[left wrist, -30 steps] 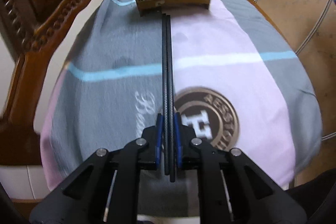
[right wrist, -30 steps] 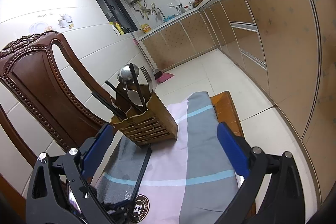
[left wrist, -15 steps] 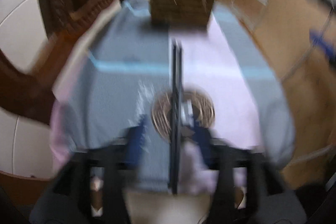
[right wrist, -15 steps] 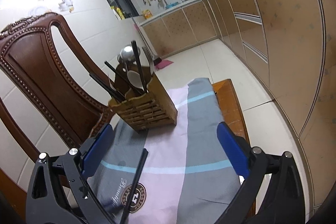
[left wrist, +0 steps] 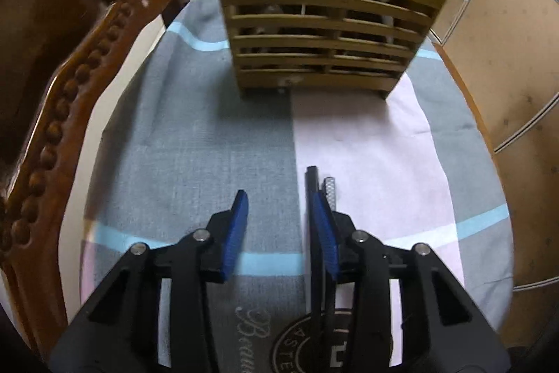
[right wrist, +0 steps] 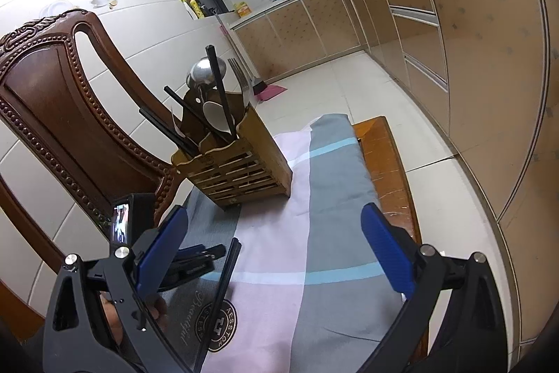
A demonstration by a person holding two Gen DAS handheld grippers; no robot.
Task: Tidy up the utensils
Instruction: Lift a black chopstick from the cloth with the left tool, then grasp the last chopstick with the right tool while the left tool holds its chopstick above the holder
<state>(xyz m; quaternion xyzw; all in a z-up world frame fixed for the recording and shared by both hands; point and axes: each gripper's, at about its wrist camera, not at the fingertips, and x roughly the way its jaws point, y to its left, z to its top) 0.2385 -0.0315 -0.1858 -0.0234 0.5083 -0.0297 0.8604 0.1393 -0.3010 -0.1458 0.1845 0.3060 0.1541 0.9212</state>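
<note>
a: where are the chopsticks (left wrist: 310, 194)?
b: flat on the cloth (left wrist: 174, 142), touching the left gripper (left wrist: 279, 226)'s right pad, near side of the holder (left wrist: 328, 27).
a: jaws?
b: both spread, empty; the right gripper (right wrist: 272, 254) is wider.

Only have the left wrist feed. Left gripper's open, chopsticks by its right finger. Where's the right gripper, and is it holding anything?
Observer: The right gripper is open wide with nothing between its fingers. It is above the cloth and faces the utensil holder.
Operator: What's already in the holder? My view cuts off its top.
Observer: A steel ladle, a fork, a white spoon and black chopsticks.
Operator: Loose chopsticks flat?
Observer: Yes. The loose chopsticks lie flat on the cloth, side by side, tips toward the holder.
</note>
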